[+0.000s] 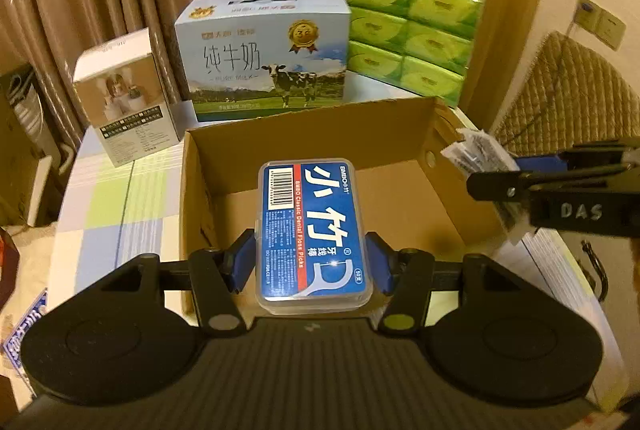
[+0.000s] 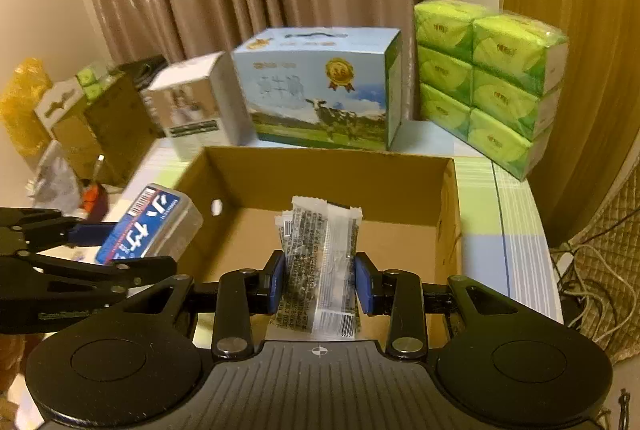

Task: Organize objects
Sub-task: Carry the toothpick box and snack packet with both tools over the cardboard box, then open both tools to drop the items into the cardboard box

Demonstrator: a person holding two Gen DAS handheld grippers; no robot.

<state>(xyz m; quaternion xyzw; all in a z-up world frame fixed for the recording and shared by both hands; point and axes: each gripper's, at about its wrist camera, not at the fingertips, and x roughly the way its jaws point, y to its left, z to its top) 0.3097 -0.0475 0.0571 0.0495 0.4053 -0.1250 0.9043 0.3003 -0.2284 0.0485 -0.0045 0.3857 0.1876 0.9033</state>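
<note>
left wrist view, left to right. beyond the jaws and off to their left, a white product box with a photo panel stands on the checked tablecloth. straight ahead, behind everything, a blue pure milk carton with a cow print; to its right a green six-pack of tissue packs.

left gripper: jaws clenched on the dental floss picks case, blue pads pressing its two long sides near the lower end. the case is held flat, label up, over the open cardboard box; the box floor shows bare beneath and ahead of the jaws. cannot tell whether the case touches the floor.

right of the left jaws, the right gripper reaches in over the box's right wall with clear sachets in its tips.

right wrist view. left of the jaws, the floss case appears tilted in the other gripper at the box's left wall. right gripper: jaws clamped on a small bundle of clear printed sachets, held upright above the near part of the box interior. milk carton and tissue packs stand beyond the box's far wall.
</note>
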